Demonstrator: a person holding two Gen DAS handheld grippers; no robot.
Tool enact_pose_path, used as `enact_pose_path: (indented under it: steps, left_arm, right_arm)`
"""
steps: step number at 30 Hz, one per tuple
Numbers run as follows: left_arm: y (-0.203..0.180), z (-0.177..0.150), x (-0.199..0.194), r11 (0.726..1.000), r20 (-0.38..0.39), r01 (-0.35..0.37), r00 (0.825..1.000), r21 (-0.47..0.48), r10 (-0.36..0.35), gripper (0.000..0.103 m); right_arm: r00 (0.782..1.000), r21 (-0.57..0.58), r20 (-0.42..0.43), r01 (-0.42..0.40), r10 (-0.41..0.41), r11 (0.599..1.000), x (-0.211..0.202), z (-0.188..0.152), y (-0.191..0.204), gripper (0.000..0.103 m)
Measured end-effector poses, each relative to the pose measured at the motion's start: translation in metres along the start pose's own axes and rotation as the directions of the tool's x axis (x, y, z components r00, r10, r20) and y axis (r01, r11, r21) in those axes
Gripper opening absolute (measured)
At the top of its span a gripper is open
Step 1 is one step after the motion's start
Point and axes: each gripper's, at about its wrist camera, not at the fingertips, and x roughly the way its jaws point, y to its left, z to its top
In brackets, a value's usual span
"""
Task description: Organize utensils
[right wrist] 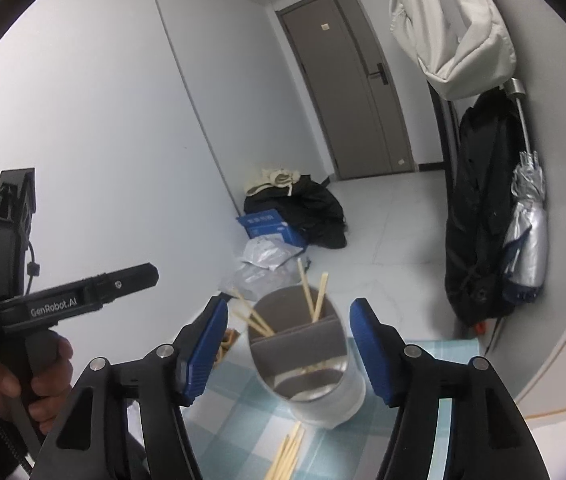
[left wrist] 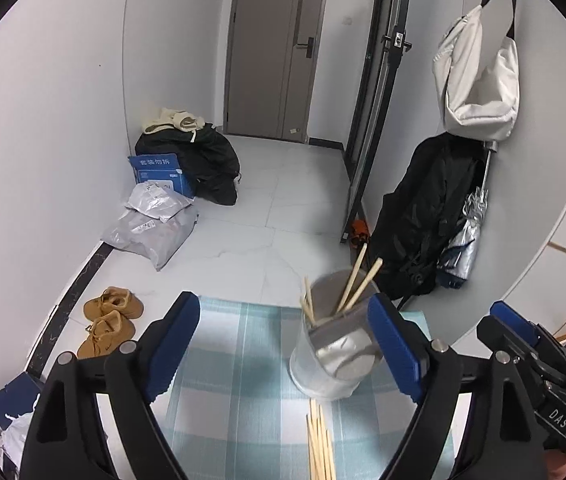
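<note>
A shiny metal utensil holder [left wrist: 335, 364] with a grey divider stands on a blue checked cloth [left wrist: 235, 360]. Several wooden chopsticks [left wrist: 357, 284] lean inside it. More loose chopsticks [left wrist: 321, 444] lie on the cloth just in front of it. My left gripper [left wrist: 283, 304] is open and empty, with the holder close to its right finger. My right gripper [right wrist: 289, 308] is open too; the holder [right wrist: 315, 392] sits beyond and between its blue pads without touching them. Loose chopsticks [right wrist: 287, 456] show below. A hand [right wrist: 39, 376] grips the left gripper's handle at the left.
The cloth ends at the table's far edge just behind the holder. On the floor beyond are brown shoes [left wrist: 111, 320], grey parcel bags [left wrist: 155, 228], a blue box [left wrist: 159, 172] and a black bag pile. A black coat [left wrist: 427, 216], umbrella and white bag [left wrist: 479, 80] hang at the right wall.
</note>
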Motion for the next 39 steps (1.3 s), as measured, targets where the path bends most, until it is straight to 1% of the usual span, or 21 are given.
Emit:
enact_pose_path:
  steps: [5,10,13,16,18,20,23,25,27,29,30,32,34,35,36,39]
  left_arm:
    - [0.002,-0.022,-0.002,0.999,0.005,0.025,1.000,0.027,-0.025,0.083]
    - [0.008,-0.046,-0.004,1.000,0.024,0.018,1.000,0.022,-0.019,0.083]
    - [0.011,-0.061,-0.002,1.000,0.032,0.013,0.999,0.010,-0.013,0.083]
    - [0.015,-0.079,0.007,1.000,0.020,0.012,1.000,0.008,-0.012,0.083]
    - [0.018,-0.089,0.012,0.998,-0.006,0.059,0.998,0.000,-0.059,0.083]
    - [0.022,-0.099,0.020,0.999,-0.015,0.047,0.999,-0.027,-0.047,0.083]
    - [0.029,-0.115,0.037,0.997,-0.053,0.045,0.997,-0.069,-0.049,0.083]
    - [0.030,-0.126,0.045,0.997,-0.069,0.029,0.997,-0.066,-0.034,0.083]
    - [0.029,-0.132,0.051,0.998,-0.091,0.030,0.995,-0.051,-0.034,0.083]
    - [0.030,-0.135,0.055,1.000,-0.098,0.003,0.995,-0.031,-0.006,0.083]
    - [0.032,-0.134,0.058,0.999,-0.105,-0.002,0.994,-0.038,-0.002,0.083]
    - [0.037,-0.134,0.062,0.999,-0.124,-0.003,0.992,-0.053,-0.004,0.083]
    - [0.041,-0.134,0.067,0.998,-0.137,-0.023,0.990,-0.060,0.015,0.083]
    - [0.044,-0.134,0.069,0.997,-0.144,-0.028,0.989,-0.067,0.018,0.083]
    - [0.047,-0.134,0.070,0.996,-0.150,-0.031,0.988,-0.078,0.019,0.083]
    - [0.054,-0.135,0.073,0.994,-0.158,-0.036,0.987,-0.108,0.018,0.083]
  right_arm:
    - [0.999,-0.001,0.009,0.043,-0.043,0.999,-0.009,-0.022,0.008,0.066]
    - [0.997,-0.014,-0.006,0.073,-0.073,0.997,-0.017,-0.050,0.017,0.067]
    - [0.996,0.000,-0.023,0.081,-0.081,0.997,-0.015,-0.067,0.018,0.067]
    - [0.995,0.008,-0.049,0.087,-0.087,0.996,-0.012,-0.085,0.018,0.067]
    - [0.991,-0.007,-0.103,0.086,-0.086,0.996,-0.004,-0.098,0.019,0.067]
    - [0.984,-0.019,-0.149,0.094,-0.096,0.995,0.003,-0.111,0.019,0.067]
    - [0.972,-0.022,-0.207,0.105,-0.108,0.994,0.012,-0.127,0.018,0.067]
    - [0.959,-0.029,-0.251,0.125,-0.128,0.992,0.018,-0.137,0.016,0.067]
    - [0.949,-0.025,-0.285,0.131,-0.132,0.991,0.024,-0.144,0.012,0.066]
    - [0.938,-0.031,-0.314,0.145,-0.148,0.989,0.031,-0.152,0.009,0.065]
    - [0.931,-0.032,-0.331,0.151,-0.153,0.988,0.034,-0.155,0.007,0.061]
    - [0.919,-0.024,-0.361,0.159,-0.157,0.987,0.042,-0.160,0.005,0.060]
    - [0.899,-0.016,-0.408,0.169,-0.160,0.986,0.054,-0.167,0.002,0.057]
    - [0.892,-0.015,-0.424,0.167,-0.158,0.986,0.059,-0.170,0.001,0.055]
    - [0.884,-0.016,-0.442,0.163,-0.153,0.987,0.065,-0.173,0.000,0.052]
    - [0.866,-0.025,-0.476,0.161,-0.154,0.987,0.080,-0.181,-0.001,0.050]
